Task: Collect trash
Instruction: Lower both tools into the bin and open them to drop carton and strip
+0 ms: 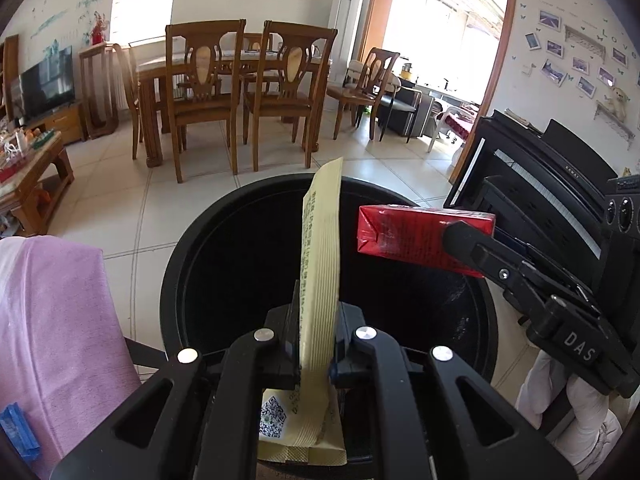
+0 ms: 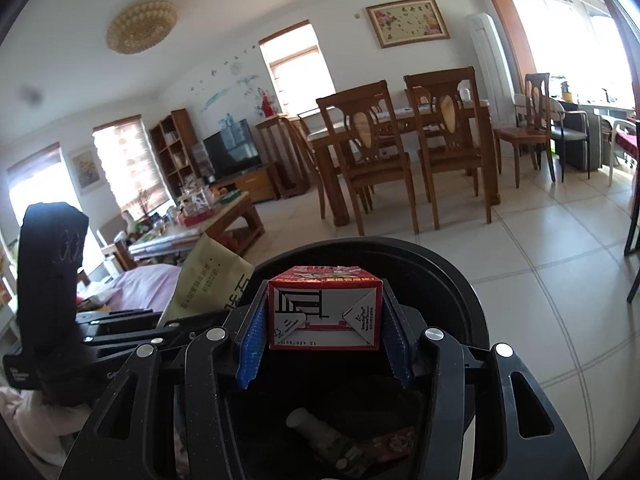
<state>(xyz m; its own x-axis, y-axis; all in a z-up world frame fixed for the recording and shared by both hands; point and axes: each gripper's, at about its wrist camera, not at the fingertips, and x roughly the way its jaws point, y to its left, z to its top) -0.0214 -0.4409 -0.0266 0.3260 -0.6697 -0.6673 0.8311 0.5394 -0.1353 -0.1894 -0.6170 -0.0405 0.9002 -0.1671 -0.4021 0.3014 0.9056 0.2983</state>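
While over the bin (image 1: 176, 280), packet (image 1: 320, 248) in left claw (image 1: 314, 360), carton (image 2: 324, 312) in right claw (image 2: 324, 340)

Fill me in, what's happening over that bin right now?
A person is collecting trash with a handheld gripper in each hand. The left gripper is shut on a yellow paper packet, held upright over the black trash bin. The right gripper is shut on a red drink carton, also above the bin's opening. Neither piece has been let go yet. Some trash already lies in the bottom of the bin, including a pale tube-like piece.
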